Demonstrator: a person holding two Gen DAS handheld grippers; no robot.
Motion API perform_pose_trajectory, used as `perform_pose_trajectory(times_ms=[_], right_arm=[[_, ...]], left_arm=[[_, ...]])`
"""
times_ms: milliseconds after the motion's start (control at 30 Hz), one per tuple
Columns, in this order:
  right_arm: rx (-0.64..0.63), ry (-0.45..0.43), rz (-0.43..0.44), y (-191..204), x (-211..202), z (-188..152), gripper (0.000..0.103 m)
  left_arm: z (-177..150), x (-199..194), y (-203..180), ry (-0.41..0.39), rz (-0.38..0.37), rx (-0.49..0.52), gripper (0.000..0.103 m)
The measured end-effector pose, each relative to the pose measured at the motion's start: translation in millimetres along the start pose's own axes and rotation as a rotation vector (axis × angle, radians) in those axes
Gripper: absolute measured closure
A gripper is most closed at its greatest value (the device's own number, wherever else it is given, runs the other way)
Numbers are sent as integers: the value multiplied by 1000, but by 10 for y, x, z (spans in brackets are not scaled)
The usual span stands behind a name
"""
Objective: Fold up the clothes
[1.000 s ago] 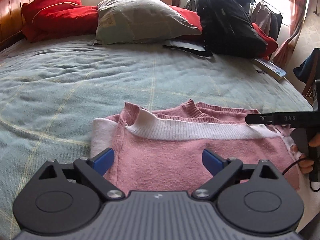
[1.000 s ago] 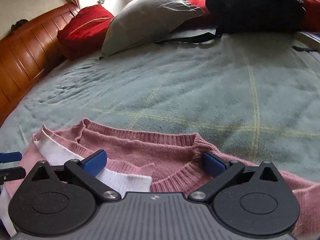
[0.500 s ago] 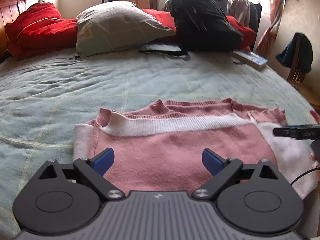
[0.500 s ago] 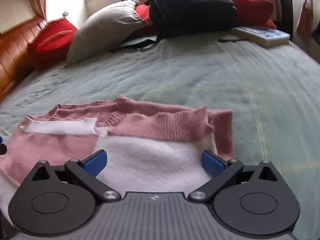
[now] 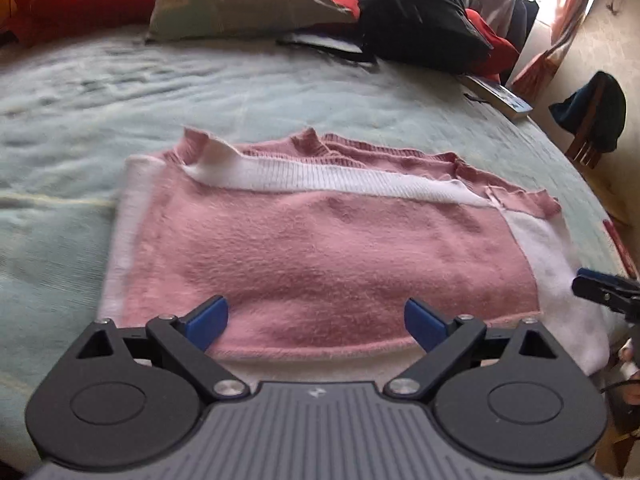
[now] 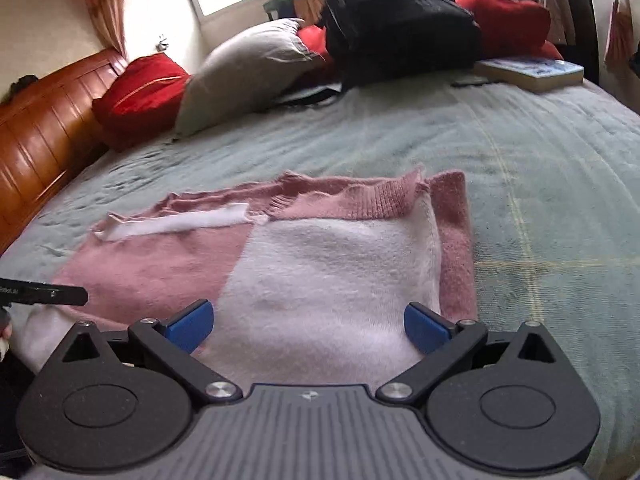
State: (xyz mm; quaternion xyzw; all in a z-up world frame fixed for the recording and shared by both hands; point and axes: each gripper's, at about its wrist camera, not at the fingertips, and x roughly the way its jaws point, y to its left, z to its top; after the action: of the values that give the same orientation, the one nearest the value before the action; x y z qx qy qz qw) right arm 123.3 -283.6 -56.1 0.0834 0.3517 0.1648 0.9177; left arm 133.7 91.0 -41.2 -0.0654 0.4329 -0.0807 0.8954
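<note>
A pink and white knit sweater (image 5: 320, 248) lies folded flat on the green bedspread (image 5: 120, 92). It also shows in the right wrist view (image 6: 320, 272), white part near, pink part to the left. My left gripper (image 5: 316, 322) is open and empty above the sweater's near edge. My right gripper (image 6: 308, 324) is open and empty above the white part's near edge. The right gripper's tip (image 5: 600, 288) shows at the right edge of the left wrist view, and the left gripper's tip (image 6: 48, 295) shows at the left edge of the right wrist view.
At the head of the bed lie a grey pillow (image 6: 248, 68), red cushions (image 6: 140, 88), a black backpack (image 6: 396, 20) and a book (image 6: 532, 70). A wooden headboard (image 6: 36, 128) runs along the left. A chair with dark clothing (image 5: 592, 116) stands beside the bed.
Both grippers have drawn back from the sweater towards its near edge, open the whole time. The sweater now lies flat with the white part folded over on the right.
</note>
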Motion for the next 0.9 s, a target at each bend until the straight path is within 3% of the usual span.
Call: perform_pose_trajectory(times_ms=[133, 233, 400, 467, 633, 733, 800, 900], right_arm=[[-58, -5, -36, 107, -101, -72, 0], [-94, 6, -48, 182, -109, -165, 0], [-104, 26, -57, 185, -137, -288, 0], [-94, 26, -53, 165, -167, -311, 0], [-75, 6, -17, 181, -254, -310, 0], [-74, -2, 9, 222, -301, -314, 0], [-74, 6, 31, 244, -335, -335, 0], [-67, 38, 83, 264, -372, -386, 0]], left_arm=[[-59, -244, -199, -12, 63, 125, 8], [-216, -338, -285, 16, 44, 175, 7], [-558, -272, -75, 104, 70, 48, 8], [-641, -335, -8, 105, 64, 15, 8], [-579, -554, -78, 35, 59, 48, 7], [-592, -456, -107, 72, 40, 42, 6], [-639, -352, -113, 110, 84, 40, 7], [-610, -398, -150, 76, 117, 51, 7]])
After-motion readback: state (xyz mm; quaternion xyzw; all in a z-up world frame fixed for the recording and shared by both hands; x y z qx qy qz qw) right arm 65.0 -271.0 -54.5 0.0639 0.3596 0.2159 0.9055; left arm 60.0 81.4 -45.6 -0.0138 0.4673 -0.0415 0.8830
